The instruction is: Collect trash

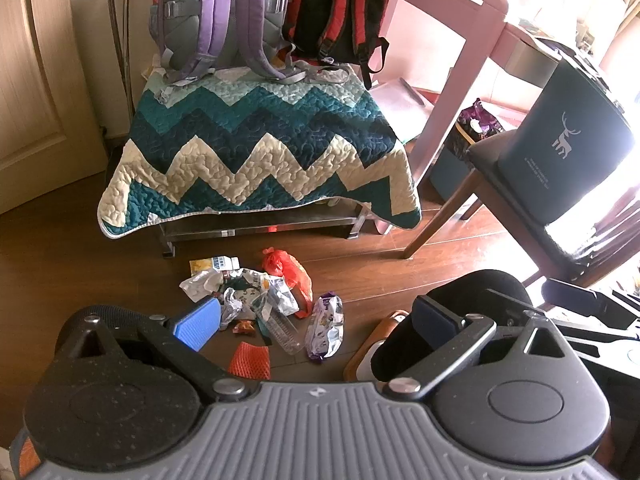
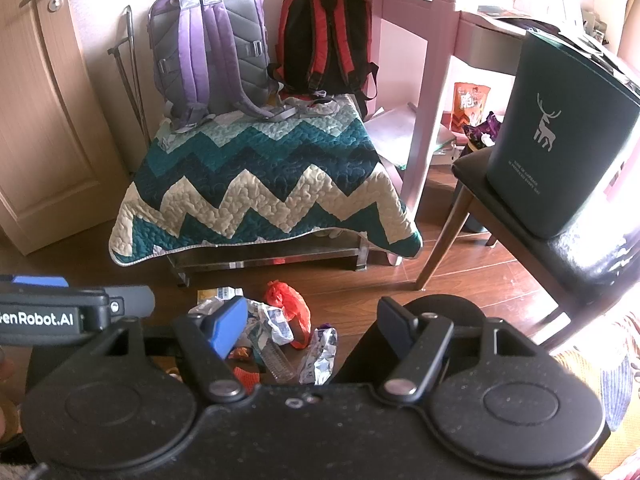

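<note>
Trash (image 1: 264, 308) lies in a loose pile on the wooden floor (image 1: 360, 272), in front of a low bench draped with a zigzag quilt (image 1: 260, 152): crumpled wrappers, a clear plastic bottle (image 1: 280, 326), an orange bag (image 1: 288, 272), a purple snack packet (image 1: 326, 330). Left gripper (image 1: 320, 320) hangs above the pile, released, grasping nothing. Right gripper (image 2: 308, 326) is likewise spread and empty; its body hides the near part of the pile. A dark bin (image 2: 560, 136) with a deer emblem stands on a chair (image 2: 520, 208), top rim cut off.
</note>
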`<state>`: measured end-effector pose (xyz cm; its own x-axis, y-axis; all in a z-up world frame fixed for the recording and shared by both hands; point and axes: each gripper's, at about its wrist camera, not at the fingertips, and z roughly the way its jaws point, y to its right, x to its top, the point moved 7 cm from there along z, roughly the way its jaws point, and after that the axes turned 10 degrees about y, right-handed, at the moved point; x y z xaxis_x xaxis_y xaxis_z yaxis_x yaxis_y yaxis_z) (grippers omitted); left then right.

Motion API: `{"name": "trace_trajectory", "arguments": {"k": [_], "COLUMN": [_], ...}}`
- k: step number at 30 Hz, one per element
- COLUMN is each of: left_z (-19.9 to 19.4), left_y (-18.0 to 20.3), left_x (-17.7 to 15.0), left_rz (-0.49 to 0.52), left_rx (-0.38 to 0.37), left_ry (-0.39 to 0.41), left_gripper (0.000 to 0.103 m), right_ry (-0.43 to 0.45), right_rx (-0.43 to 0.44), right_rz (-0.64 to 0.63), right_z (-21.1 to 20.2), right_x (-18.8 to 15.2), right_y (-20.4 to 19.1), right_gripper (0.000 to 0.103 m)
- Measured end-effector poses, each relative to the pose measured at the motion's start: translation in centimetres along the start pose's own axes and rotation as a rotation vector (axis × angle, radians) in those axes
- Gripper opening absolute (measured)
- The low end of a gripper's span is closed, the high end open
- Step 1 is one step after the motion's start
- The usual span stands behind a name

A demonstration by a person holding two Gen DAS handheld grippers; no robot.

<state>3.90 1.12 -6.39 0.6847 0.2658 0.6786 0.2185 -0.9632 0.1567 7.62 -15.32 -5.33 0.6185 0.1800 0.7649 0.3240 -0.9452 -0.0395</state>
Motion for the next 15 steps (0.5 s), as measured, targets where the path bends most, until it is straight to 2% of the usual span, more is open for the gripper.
{"name": "trace_trajectory", "arguments": {"k": [15], "left_z": [-0.10], "left_y": [0.14], "left_x": [0.50], "left_rz": [0.001], "left_rx": [0.001], "left_ry": [0.005], "left_gripper": [0.103], "right_ry": [-0.001], "right_rx": [-0.001], "right_rz": [-0.003], "right_z": [0.20], "right_x": [0.16], "right_y": [-0.05], "right_gripper": [0.072]}}
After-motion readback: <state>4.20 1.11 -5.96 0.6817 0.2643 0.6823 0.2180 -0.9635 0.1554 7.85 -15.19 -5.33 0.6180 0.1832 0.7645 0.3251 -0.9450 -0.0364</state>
